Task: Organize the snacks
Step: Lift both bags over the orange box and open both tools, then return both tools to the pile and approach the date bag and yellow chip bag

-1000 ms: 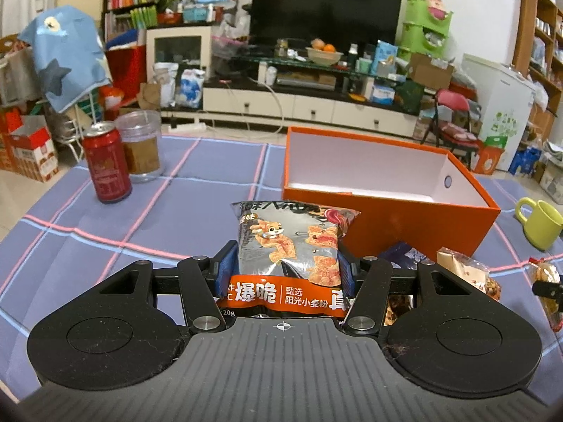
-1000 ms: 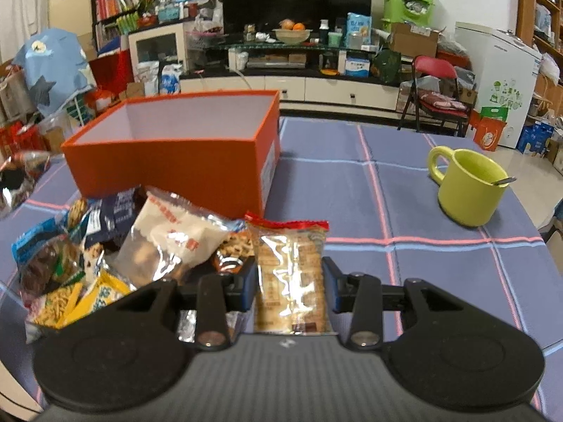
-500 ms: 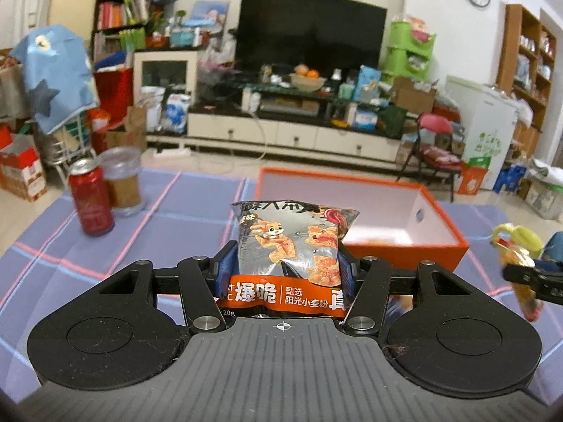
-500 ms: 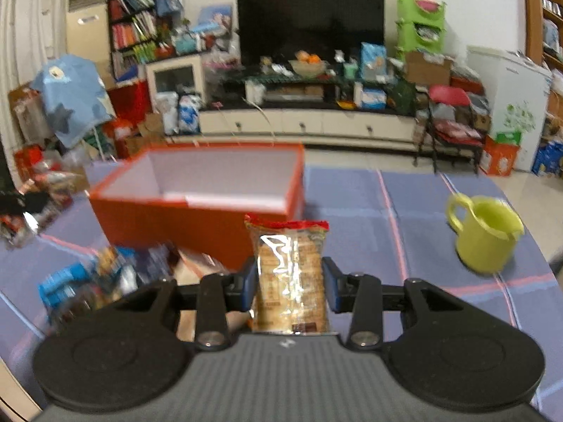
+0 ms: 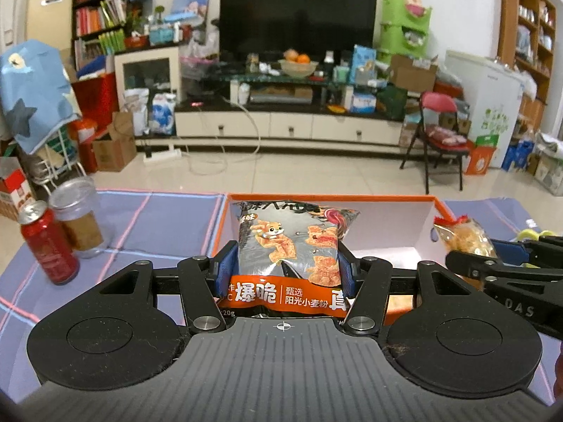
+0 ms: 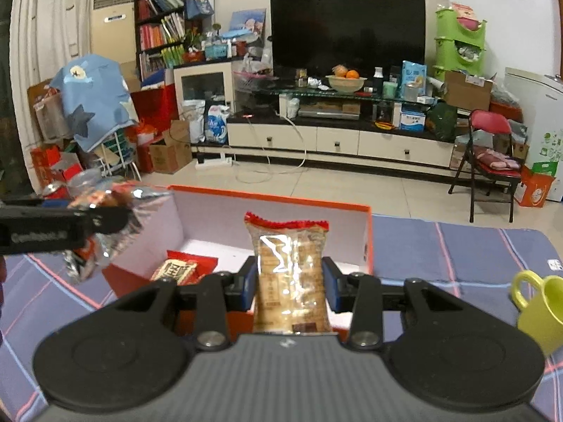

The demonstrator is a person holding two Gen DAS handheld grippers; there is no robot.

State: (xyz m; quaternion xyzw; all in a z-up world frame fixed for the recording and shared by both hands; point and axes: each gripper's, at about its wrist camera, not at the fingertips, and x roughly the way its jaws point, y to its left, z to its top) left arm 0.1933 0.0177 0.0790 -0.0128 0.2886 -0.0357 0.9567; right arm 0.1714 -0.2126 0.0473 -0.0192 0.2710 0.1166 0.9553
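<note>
orange box (image 5: pixel 397 198) with a white inside, sitting on the blue checked table (image 5: pixel 158 218), open at the top. left gripper (image 5: pixel 284 270) clenched on a grey and orange snack bag (image 5: pixel 288 246), blue pads pressing both sides, bag upright and held above the near edge of the box. right gripper (image 6: pixel 290 286) clenched on a clear cracker packet (image 6: pixel 290 277) with a red crimped top, also upright, also over the near wall of the box. inside the box, by the left corner in the right wrist view, a red packet (image 6: pixel 184 269) lying on the white floor. seen from the left wrist, right gripper coming in from the right edge with its packet just beside the box's right wall. seen from the right wrist, left gripper at the left edge with its shiny bag near the box's left wall. red can (image 5: pixel 47 242) and a clear jar (image 5: pixel 79 223) standing close together on the table, well left of the box. green mug (image 6: pixel 540 311) on the table to the right of the box.
</note>
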